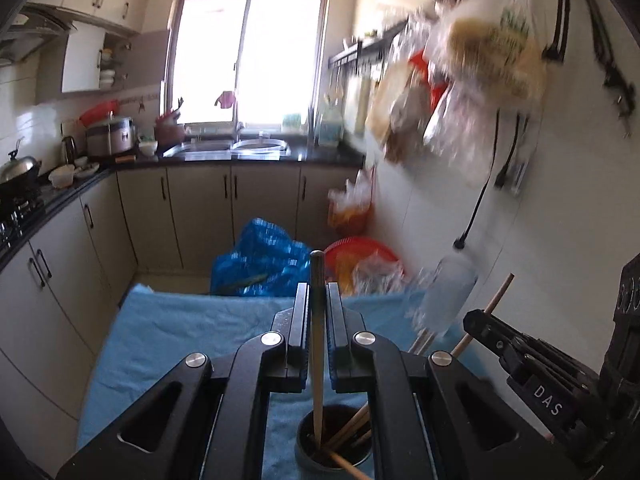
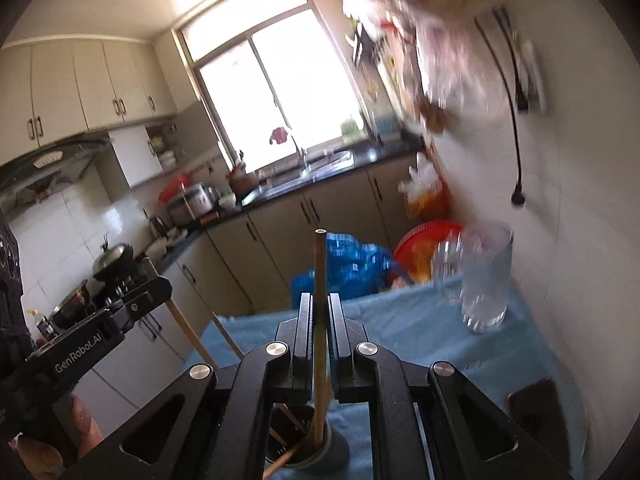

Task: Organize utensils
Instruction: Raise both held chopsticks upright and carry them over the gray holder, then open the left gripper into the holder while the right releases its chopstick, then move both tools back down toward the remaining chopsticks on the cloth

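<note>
In the left wrist view my left gripper [image 1: 318,292] is shut on a wooden chopstick [image 1: 317,264] that stands upright between the jaws. Its lower end shows over the mouth of a dark round holder [image 1: 308,454] with several chopsticks in it. My right gripper [image 1: 476,320] is at the right, shut on another chopstick [image 1: 498,294]. In the right wrist view my right gripper [image 2: 320,300] is shut on its upright chopstick [image 2: 320,252] above the same holder [image 2: 332,446]. My left gripper [image 2: 158,286] is at the left with its chopstick [image 2: 188,330] slanting down.
A blue towel [image 1: 180,332] covers the table. A clear glass [image 2: 486,280] stands at its far right by the white wall, and a dark flat object [image 2: 536,404] lies near the right edge. Beyond the table are a blue bag [image 1: 264,260], a red basin [image 1: 360,250] and cabinets.
</note>
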Tool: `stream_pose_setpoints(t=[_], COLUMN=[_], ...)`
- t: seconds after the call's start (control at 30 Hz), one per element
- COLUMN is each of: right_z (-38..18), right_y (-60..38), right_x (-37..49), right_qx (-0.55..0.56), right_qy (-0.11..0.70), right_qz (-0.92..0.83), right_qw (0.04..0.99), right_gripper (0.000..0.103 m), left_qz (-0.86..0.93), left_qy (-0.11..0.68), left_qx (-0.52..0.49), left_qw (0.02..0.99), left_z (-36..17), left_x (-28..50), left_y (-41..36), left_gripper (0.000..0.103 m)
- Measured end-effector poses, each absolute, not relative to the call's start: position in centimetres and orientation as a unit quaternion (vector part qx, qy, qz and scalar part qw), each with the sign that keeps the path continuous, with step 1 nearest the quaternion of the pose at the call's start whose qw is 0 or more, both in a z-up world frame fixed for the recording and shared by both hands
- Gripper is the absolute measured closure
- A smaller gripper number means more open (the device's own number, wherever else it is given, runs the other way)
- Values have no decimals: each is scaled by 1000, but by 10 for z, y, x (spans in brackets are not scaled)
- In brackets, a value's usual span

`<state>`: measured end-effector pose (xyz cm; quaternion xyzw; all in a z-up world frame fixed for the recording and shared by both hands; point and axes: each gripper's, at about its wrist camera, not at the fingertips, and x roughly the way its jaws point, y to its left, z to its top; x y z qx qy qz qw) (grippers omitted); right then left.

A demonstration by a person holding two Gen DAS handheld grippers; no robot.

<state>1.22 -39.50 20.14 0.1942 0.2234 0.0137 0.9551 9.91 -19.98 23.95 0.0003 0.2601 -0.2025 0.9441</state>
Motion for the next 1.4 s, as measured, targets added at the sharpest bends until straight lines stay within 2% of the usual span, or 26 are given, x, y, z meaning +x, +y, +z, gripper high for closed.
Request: stream_pose_setpoints(t=[0.17, 0.2, 0.23, 0.3, 0.33, 0.37, 0.47, 0.57, 0.7, 0.8, 0.93, 1.03, 1.27, 1.3, 1.33, 1.37, 1.4], right_z=[173, 171, 170, 171, 172, 174, 178, 176, 158, 140, 130, 131, 162, 166, 169, 170, 173], right_y=[-395, -395, -395, -395, -396, -397, -396, -392, -379, -358, -326, -319, -317, -320, -324, -330, -337], right_x=[25, 25, 24, 19, 16, 11, -4, -23, -52, -64, -59, -41, 12, 18, 24, 31, 33], right_qx=[194, 193, 192, 192, 194, 194, 190, 184, 167, 141, 92, 92, 79, 85, 94, 112, 130], right_qy=[256, 257, 258, 255, 251, 246, 244, 251, 288, 328, 350, 353, 318, 315, 316, 321, 321], right_qz=[27, 29, 30, 29, 28, 26, 26, 33, 76, 132, 156, 144, 66, 56, 50, 45, 41], right_qw=[947, 946, 946, 947, 948, 949, 951, 950, 940, 925, 919, 920, 942, 944, 943, 940, 937], right_gripper=[95, 94, 90, 74, 63, 60, 60, 60, 60, 83, 83, 93, 96, 94, 81, 64, 60], left_qz=[-190, -189, -187, -179, -176, -174, -172, -169, -156, -145, -134, -127, -114, -117, -122, -125, -129], left_qy=[281, 285, 287, 284, 280, 278, 273, 266, 260, 266, 295, 315, 309, 311, 314, 316, 319], left_qx=[-6, -11, -15, -20, -24, -26, -29, -31, -24, -21, -22, -20, 3, 3, 3, 2, 1], left_qw=[941, 940, 940, 942, 943, 944, 946, 949, 953, 953, 946, 940, 944, 943, 942, 941, 939], left_z=[221, 221, 221, 223, 226, 228, 234, 236, 225, 207, 179, 163, 152, 151, 149, 148, 146], left_x=[106, 106, 106, 101, 96, 91, 72, 49, 14, -6, -18, -19, -26, -27, -28, -28, -29], left_y=[-193, -190, -187, -180, -175, -171, -157, -137, -105, -83, -62, -53, -49, -50, -51, -52, -53], left_gripper=[95, 90, 82, 71, 67, 66, 65, 57, 53, 51, 51, 51, 51, 51, 50, 50, 50])
